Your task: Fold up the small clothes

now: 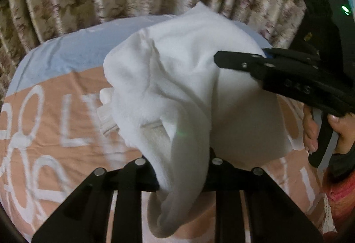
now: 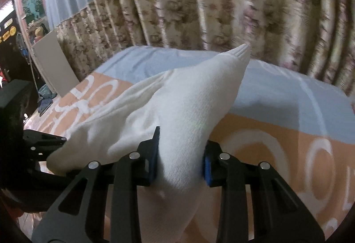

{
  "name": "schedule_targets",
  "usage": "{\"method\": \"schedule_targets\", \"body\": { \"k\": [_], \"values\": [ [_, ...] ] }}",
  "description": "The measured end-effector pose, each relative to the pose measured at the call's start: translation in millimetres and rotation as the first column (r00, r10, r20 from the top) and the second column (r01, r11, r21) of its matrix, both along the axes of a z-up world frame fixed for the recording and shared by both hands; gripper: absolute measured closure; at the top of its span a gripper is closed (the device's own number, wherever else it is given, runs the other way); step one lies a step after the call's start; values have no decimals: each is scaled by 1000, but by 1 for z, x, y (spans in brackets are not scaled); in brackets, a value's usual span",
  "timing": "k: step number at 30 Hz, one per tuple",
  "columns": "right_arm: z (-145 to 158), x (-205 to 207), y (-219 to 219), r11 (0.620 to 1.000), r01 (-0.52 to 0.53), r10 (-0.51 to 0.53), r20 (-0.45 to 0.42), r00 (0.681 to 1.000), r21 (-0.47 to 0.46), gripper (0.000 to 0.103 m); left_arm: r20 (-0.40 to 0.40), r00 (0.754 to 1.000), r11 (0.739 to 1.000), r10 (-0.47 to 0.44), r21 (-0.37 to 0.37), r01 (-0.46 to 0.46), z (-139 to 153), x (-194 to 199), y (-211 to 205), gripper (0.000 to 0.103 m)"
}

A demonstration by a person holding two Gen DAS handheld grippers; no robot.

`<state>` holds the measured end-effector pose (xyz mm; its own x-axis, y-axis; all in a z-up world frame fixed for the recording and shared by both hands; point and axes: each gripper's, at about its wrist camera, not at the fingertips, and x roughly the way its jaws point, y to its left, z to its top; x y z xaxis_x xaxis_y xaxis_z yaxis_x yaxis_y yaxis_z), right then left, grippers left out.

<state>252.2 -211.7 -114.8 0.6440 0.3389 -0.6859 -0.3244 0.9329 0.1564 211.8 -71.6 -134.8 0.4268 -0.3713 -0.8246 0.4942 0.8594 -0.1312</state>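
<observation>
White garment (image 1: pixel 177 69) hangs lifted above the bed (image 1: pixel 55 127), pinched at 2 points by left gripper (image 1: pixel 182 176) and right gripper (image 2: pixel 180 160), long axis spanning between them, both equally near.

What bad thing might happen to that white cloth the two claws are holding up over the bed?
1. Each claw pinches just a bunched bit of the white cloth, so it might slip down onto the bedspread.
2. The left claw and right claw sit close together; the cloth sags crumpled between them, so the fold may come out crooked.
</observation>
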Motion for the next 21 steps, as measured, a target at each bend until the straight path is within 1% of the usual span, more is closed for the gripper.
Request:
{"method": "schedule_targets", "body": {
  "k": [3, 5, 7, 8, 9, 10, 11, 13, 14, 15, 16, 17, 18, 19, 21],
  "values": [
    [-21, -4, -33, 1000, 30, -30, -60, 998, -4, 71, -28, 1000, 1000, -11, 17, 12, -20, -4, -34, 79],
    [-45, -1, -51, 999, 36, -35, -116, 993, 2, 70, -27, 1000, 999, -7, 52, 9, -35, -7, -47, 78],
    [-61, -1, -62, 999, 42, -36, -154, 987, 35, 67, -16, 1000, 997, -1, 75, 3, -43, -9, -50, 63],
    [-68, -1, -68, 996, 49, -37, -164, 986, 70, 63, -13, 1000, 997, -1, 77, 2, -46, -10, -49, 60],
    [-68, -1, -71, 995, 55, -40, -165, 985, 85, 62, -15, 1000, 997, -3, 72, 4, -46, -11, -48, 56],
    [-68, -3, -75, 993, 62, -45, -163, 986, 101, 56, -14, 1000, 998, 0, 68, 1, -46, -10, -45, 49],
    [-64, -6, -77, 992, 71, -55, -154, 987, 103, 51, -7, 1000, 998, 9, 69, -8, -44, -12, -42, 46],
    [-53, -14, -80, 991, 81, -67, -135, 989, 105, 47, 13, 1000, 998, 22, 65, -23, -35, -19, -35, 41],
    [-44, -21, -81, 990, 84, -71, -117, 991, 117, 42, 15, 1000, 998, 23, 58, -24, -30, -24, -32, 41],
    [-37, -28, -81, 989, 87, -76, -97, 992, 123, 39, 21, 999, 998, 26, 55, -27, -25, -27, -30, 35],
    [-29, -36, -81, 988, 93, -85, -75, 994, 121, 33, 43, 999, 998, 32, 58, -34, -19, -32, -28, 25],
    [-23, -47, -79, 988, 101, -95, -55, 994, 117, 27, 86, 995, 997, 41, 61, -47, -9, -38, -24, 22],
    [-19, -57, -77, 988, 110, -106, -43, 993, 105, 25, 123, 991, 996, 54, 58, -62, 0, -44, -19, 18],
    [-18, -66, -74, 989, 120, -117, -34, 993, 82, 22, 133, 989, 996, 60, 52, -68, 4, -46, -17, 14],
    [-22, -83, -66, 987, 160, -160, -21, 987, 1, 20, 145, 985, 995, 89, 35, -95, 9, -48, -13, 12]
  ]
}}
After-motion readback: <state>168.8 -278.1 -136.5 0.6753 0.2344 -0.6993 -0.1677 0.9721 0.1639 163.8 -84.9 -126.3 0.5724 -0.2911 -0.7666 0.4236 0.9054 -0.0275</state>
